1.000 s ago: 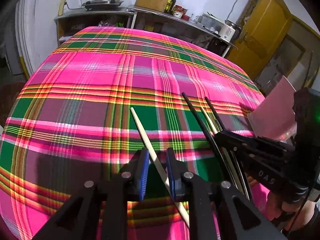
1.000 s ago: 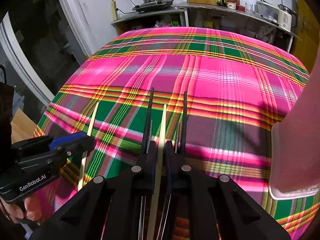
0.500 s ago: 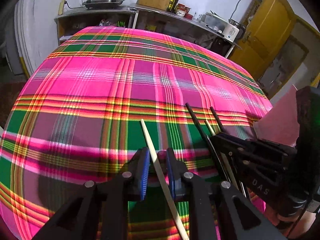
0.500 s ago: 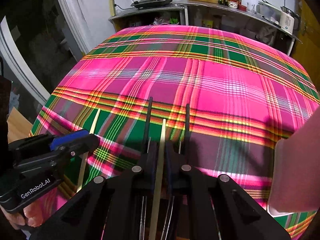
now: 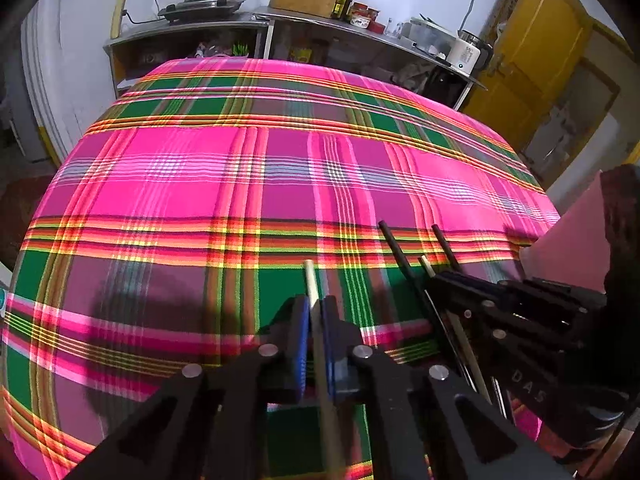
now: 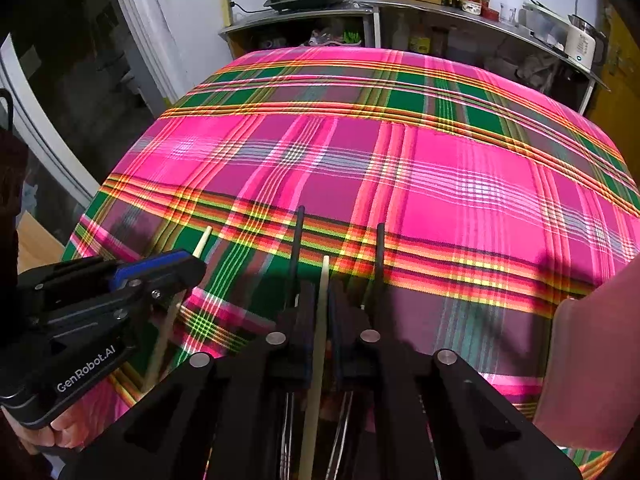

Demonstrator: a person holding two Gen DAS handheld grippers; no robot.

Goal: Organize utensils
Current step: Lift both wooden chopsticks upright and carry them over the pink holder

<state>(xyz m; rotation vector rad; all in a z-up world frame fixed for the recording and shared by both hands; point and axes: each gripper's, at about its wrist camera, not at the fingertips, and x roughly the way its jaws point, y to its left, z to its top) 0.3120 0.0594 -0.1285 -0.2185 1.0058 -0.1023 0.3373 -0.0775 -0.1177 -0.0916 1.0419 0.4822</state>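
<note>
since a second ago both grippers have closed onto pale chopsticks and the left one's stick, slanted before, now runs straight up the frame. left gripper [image 5: 316, 320] is clamped on a pale chopstick [image 5: 310, 280] at lower centre, tip pointing up-frame. right gripper [image 6: 323, 300] is clamped on another pale chopstick [image 6: 325, 272], also lengthwise up the frame, flanked by two black chopsticks [image 6: 298, 236] lying parallel on the plaid tablecloth [image 6: 440, 168]. a pink container [image 6: 592, 360] stands at the right edge; its contents are not visible.
</note>
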